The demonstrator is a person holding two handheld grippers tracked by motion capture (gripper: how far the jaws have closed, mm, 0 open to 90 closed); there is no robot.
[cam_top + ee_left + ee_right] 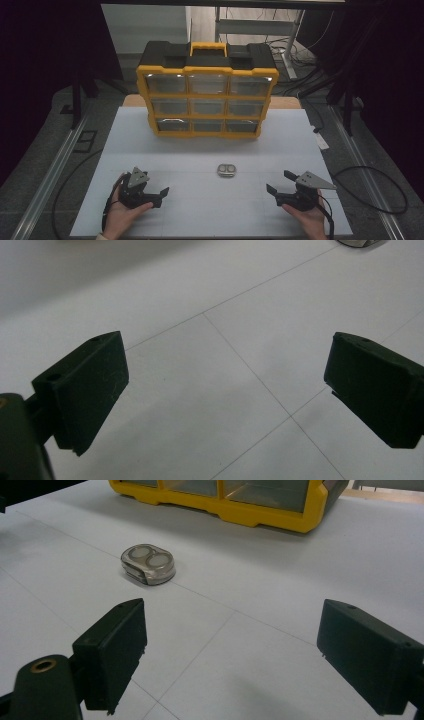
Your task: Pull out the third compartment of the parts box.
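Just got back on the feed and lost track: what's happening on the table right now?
A person holds a hand-held gripper in each hand over the white table. The left hand-held gripper and the right hand-held gripper both have their jaws open with nothing between them. A small silver case lies on the table between them, untouched. Behind it stands a yellow and black drawer organizer; its drawers look shut.

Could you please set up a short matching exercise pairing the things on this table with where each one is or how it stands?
Things:
1. drawer organizer
2. small metal case
3. left tongs
4. right tongs

Places or states:
A. lies flat mid-table
B. open, at the near left
C. stands at the far side, yellow frame
D. open, at the near right

Pairs: 1-C, 2-A, 3-B, 4-D
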